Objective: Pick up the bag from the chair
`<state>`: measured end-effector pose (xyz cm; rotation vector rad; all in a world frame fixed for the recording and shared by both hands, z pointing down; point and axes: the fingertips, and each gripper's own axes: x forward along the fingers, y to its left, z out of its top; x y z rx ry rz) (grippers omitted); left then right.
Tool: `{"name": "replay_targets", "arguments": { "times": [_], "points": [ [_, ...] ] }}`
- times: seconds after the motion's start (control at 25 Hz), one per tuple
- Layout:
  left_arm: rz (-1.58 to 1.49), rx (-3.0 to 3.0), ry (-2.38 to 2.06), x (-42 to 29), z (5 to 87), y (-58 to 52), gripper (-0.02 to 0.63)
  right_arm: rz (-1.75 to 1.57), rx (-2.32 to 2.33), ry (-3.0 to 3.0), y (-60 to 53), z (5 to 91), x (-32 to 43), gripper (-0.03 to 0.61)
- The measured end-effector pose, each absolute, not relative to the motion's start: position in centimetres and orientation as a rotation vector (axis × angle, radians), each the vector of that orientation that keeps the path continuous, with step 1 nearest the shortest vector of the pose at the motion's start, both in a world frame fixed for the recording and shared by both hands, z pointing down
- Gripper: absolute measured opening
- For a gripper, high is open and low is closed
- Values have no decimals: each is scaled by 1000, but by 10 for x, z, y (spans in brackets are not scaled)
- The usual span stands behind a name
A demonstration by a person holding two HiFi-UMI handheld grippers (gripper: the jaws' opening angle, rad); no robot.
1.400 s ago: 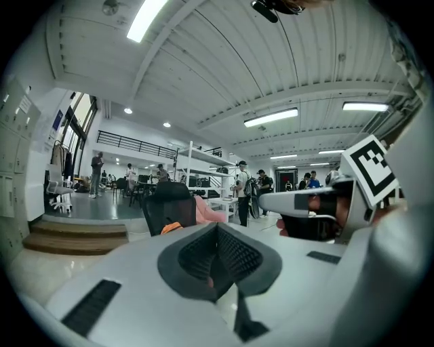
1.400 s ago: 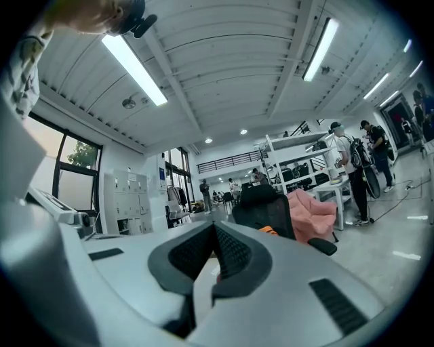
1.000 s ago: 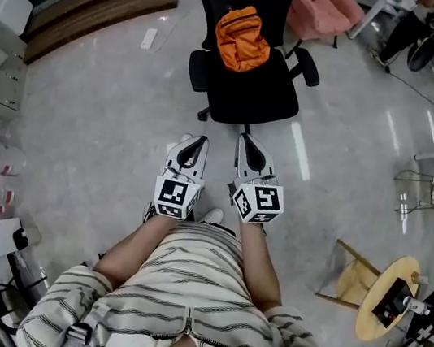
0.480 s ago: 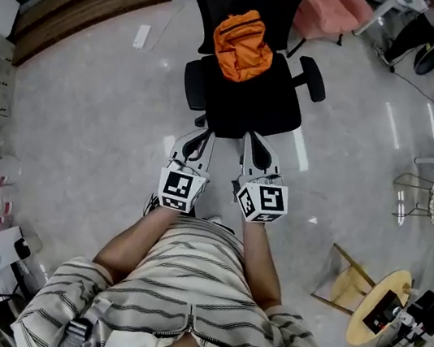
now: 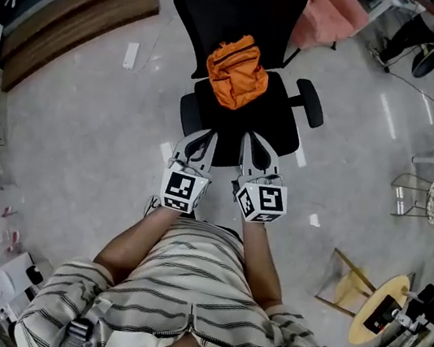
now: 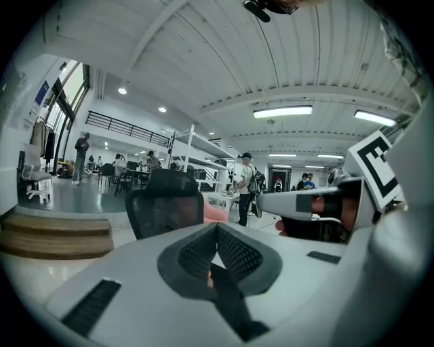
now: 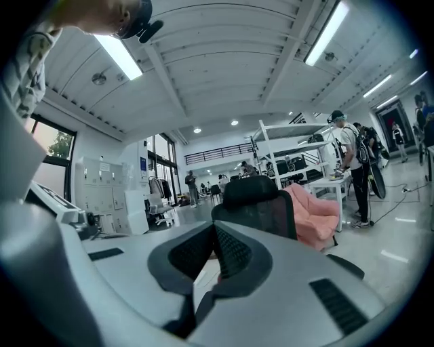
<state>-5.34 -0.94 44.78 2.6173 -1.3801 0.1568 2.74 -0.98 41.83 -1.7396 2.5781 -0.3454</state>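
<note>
Grey plastic, two-jaw: left tool [image 6: 216, 229], jaws brought together at the tips, dark ribbed pads meeting, nothing held between them. Right tool [image 7: 214, 229], same build, jaws likewise closed tip to tip and empty. Both are held side by side, pointing away from the person, each on a bare forearm. A striped shirt [image 5: 195, 293] shows near them in the head view. In that view the tips of both tools overlap the near edge of the seat.

Chair [image 5: 267, 128]: black office type, mesh back, two armrests. It stands just beyond the tools, its back on the far side.

Bag [image 5: 236, 71]: orange, soft, crumpled fabric. It lies on the chair seat toward the far side, against the foot of the backrest and roughly centred. It is apart from both tools, with bare black seat between.

Floor [image 5: 84, 130]: pale grey, glossy.

Armchair [image 5: 333, 13]: pink, far right, just behind the chair.

Wooden step [image 5: 71, 12]: brown, two tiers, far left.

Round surface [image 5: 378, 309]: small, yellow wood, near right, carrying a dark object too small to identify.

Wire stand [image 5: 432, 192]: pale metal, right side, well apart from the chair.

Standing person [image 6: 244, 196]: far background beside white shelving [image 7: 285, 146].
</note>
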Motion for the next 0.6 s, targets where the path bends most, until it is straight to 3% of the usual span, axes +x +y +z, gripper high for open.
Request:
{"name": "replay_targets", "arguments": {
  "times": [0.6],
  "points": [
    [185, 2636, -1244, -76, 461, -114, 21, -396, -1863, 2531, -108, 430, -3, 17]
  ]
}}
